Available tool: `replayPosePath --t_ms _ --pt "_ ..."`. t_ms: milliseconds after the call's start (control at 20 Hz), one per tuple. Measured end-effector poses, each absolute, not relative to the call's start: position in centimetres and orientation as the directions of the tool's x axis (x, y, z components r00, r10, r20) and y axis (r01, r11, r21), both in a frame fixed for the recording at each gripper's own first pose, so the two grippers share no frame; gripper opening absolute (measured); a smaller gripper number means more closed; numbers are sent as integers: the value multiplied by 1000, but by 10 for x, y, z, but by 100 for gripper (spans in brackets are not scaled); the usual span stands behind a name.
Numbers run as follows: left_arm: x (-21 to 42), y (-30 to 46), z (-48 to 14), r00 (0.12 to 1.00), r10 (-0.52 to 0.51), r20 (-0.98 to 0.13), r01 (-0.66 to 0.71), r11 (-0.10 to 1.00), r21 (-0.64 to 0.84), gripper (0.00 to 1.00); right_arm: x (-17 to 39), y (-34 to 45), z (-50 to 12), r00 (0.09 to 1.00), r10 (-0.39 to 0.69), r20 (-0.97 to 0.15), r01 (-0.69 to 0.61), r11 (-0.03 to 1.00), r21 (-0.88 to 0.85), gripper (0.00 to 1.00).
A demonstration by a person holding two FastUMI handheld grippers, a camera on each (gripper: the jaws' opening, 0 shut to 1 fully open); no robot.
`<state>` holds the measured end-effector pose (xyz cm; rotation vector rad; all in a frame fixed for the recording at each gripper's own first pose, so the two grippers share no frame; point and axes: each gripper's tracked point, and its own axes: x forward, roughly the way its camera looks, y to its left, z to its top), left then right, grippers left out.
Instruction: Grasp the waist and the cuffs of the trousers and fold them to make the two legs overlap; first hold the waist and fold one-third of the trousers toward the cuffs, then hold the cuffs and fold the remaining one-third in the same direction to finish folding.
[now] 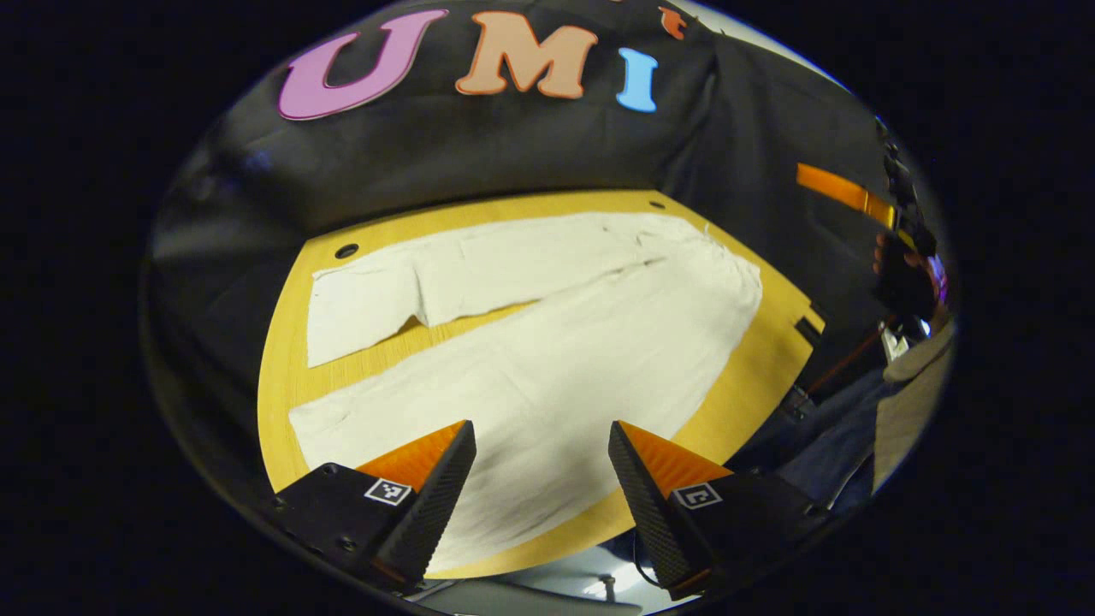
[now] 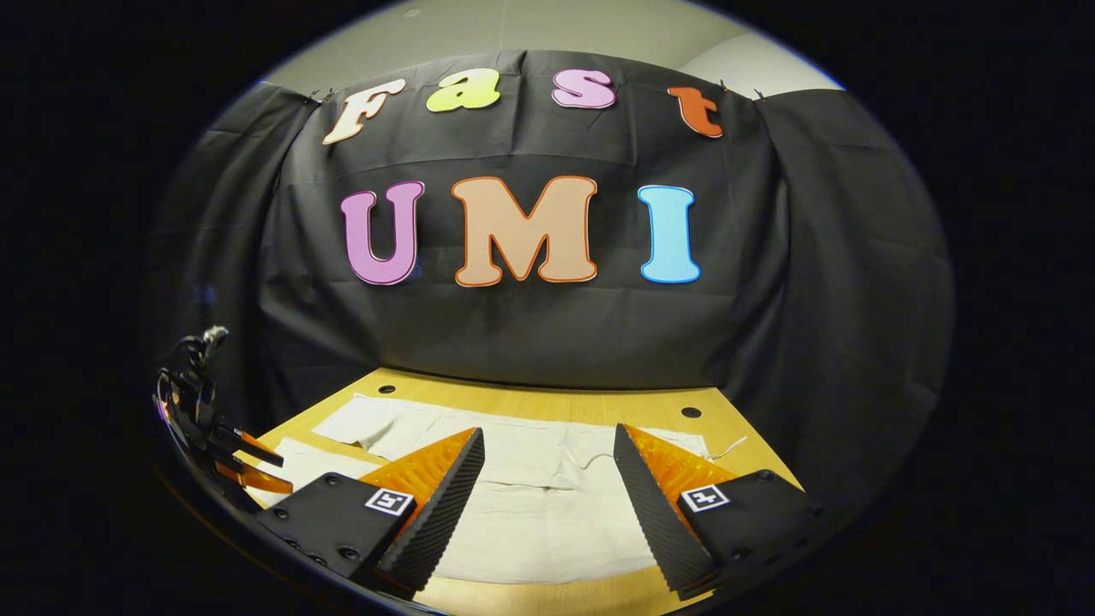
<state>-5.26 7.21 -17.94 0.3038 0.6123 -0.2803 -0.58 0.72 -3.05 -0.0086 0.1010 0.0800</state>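
Note:
Cream trousers (image 1: 547, 342) lie spread flat on a yellow wooden table (image 1: 282, 342), legs apart, cuffs toward the left and waist toward the right in the left gripper view. My left gripper (image 1: 541, 441) hangs open above the near leg, nothing between its fingers. At that view's right edge the other gripper (image 1: 898, 257) is held up in a hand, away from the table. In the right gripper view the trousers (image 2: 530, 496) stretch across the table (image 2: 547, 402), and my right gripper (image 2: 549, 445) is open above them. The left gripper (image 2: 205, 428) shows at the far left.
The black cloth wall (image 2: 547, 325) closes the table's far side and both ends. Small dark holes (image 1: 346, 251) mark the tabletop's far corners. A person's legs (image 1: 821, 445) stand by the table's near right edge in the left gripper view.

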Motion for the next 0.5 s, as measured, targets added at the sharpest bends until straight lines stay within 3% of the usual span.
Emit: replayPosePath --t_ms 300,500 --pt "-90 107 -243 595 -102 -797 491 832 260 93 0 -7 -43 988 70 -139 -74 997 -24 98" --pt "-107 132 -262 509 -42 -860 528 804 273 91 -2 -15 -51 985 58 -161 -63 998 -27 98"
